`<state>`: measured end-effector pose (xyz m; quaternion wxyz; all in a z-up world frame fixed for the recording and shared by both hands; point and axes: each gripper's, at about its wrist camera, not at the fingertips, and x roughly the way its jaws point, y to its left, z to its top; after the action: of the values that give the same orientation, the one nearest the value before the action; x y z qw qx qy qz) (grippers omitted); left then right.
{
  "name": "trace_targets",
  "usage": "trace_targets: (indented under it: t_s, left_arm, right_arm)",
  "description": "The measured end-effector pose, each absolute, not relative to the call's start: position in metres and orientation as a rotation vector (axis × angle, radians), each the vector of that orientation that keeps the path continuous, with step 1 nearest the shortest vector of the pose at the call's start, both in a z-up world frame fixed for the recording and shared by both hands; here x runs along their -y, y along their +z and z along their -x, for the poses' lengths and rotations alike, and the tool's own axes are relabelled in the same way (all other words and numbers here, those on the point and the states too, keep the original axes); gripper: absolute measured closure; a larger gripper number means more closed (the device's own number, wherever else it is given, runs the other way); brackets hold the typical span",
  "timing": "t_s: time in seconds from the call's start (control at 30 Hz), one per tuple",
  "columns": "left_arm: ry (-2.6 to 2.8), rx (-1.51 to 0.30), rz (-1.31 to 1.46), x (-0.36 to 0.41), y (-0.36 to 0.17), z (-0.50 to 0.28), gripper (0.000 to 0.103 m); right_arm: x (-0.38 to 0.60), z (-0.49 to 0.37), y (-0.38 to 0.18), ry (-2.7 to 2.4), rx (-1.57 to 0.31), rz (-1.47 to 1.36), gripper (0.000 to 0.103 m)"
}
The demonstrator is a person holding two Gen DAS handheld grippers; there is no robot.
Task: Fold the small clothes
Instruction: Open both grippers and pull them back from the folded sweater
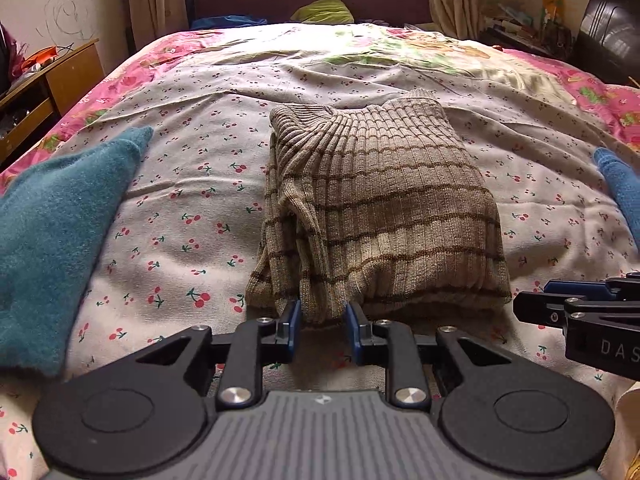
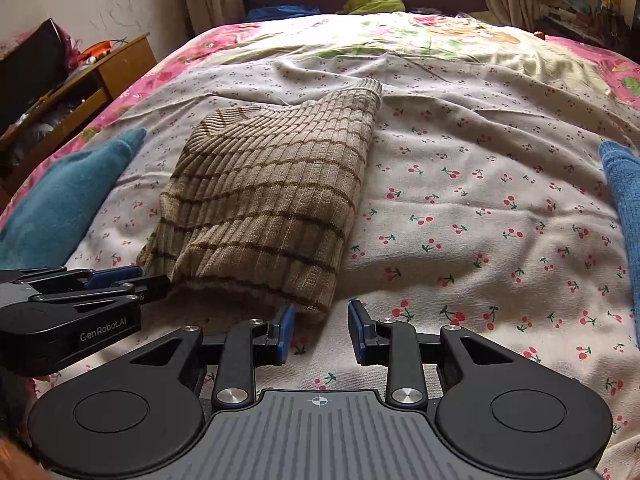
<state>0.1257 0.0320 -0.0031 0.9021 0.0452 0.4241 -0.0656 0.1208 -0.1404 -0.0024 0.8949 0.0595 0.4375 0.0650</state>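
Note:
A beige ribbed sweater with brown stripes (image 1: 384, 208) lies folded into a rectangle on the cherry-print bedsheet (image 1: 180, 208); it also shows in the right wrist view (image 2: 264, 208). My left gripper (image 1: 323, 322) is open at the sweater's near edge, with a fold of knit reaching between its blue pads. My right gripper (image 2: 320, 326) is open at the sweater's near right corner, which lies by its left pad. Each gripper shows from the side in the other's view, the right (image 1: 536, 308) and the left (image 2: 152, 282).
A teal garment (image 1: 60, 232) lies at the left and a blue knit garment (image 2: 624, 200) at the right of the bed. A wooden bedside cabinet (image 1: 48, 84) stands left, a cluttered shelf (image 1: 520, 24) right, and a green pillow (image 1: 324, 12) lies by the headboard.

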Motion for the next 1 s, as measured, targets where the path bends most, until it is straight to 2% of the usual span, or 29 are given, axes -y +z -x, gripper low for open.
trace_targets:
  t_s: [0.47,0.8,1.0]
  left_arm:
    - [-0.162,-0.88,-0.099,-0.029,0.006,-0.102,0.065]
    - [-0.171,-0.879,-0.105,-0.025,0.011,-0.089,0.052]
    - [-0.172,-0.882,-0.102,-0.024,0.011,-0.087,0.051]
  right_arm:
    - [0.135,-0.098,0.02,0.16,-0.859,-0.153,0.072]
    - [0.133,-0.085,0.02,0.167,-0.859,-0.173,0.072]
    - [0.132,-0.082,0.019,0.17,-0.862,-0.178,0.072]
